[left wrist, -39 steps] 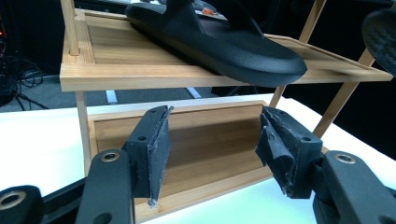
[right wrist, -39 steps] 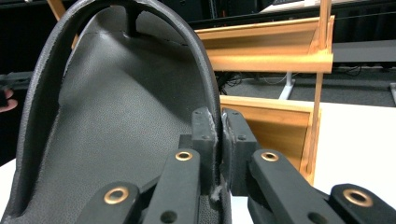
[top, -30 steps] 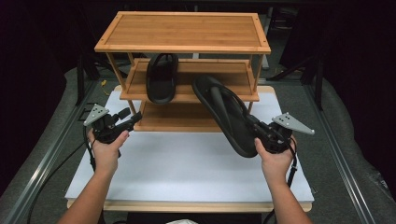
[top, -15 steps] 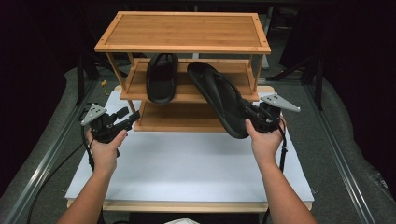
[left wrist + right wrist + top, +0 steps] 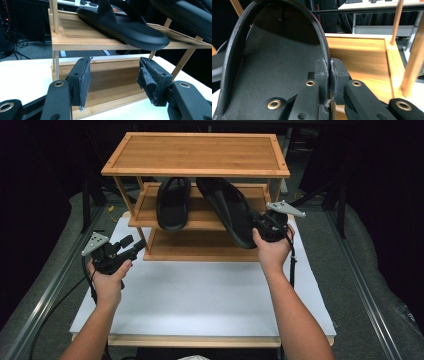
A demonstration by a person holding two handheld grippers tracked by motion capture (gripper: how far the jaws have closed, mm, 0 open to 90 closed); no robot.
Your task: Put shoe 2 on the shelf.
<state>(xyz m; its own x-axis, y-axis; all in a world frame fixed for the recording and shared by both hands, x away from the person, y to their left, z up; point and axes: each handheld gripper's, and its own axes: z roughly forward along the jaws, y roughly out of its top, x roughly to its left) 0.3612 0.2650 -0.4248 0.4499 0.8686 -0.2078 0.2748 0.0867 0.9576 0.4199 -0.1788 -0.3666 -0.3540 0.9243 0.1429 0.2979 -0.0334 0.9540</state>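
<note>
We see bright overhead light on the white table (image 5: 200, 295) and wooden rack (image 5: 195, 152), while the surroundings fall into darkness. Our close-up views blur the near jaws, and the black sandal (image 5: 274, 62) swallows detail.

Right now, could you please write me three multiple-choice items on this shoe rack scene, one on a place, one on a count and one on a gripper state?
1. Where does the resting sandal lie?
A. on the top shelf
B. on the middle shelf
C. on the white board

2. How many black sandals are in the scene?
A. one
B. two
C. three

3. How does the right gripper stand?
A. shut on the rim of the held sandal
B. open above the rack
C. shut on nothing

Answers:
1 B, since the high view has it on the middle shelf of the bamboo rack.
2 B, one resting and one held.
3 A, since the right gripper view shows the pads pinching the rim, while the left gripper stands open with nothing between its jaws.
</note>
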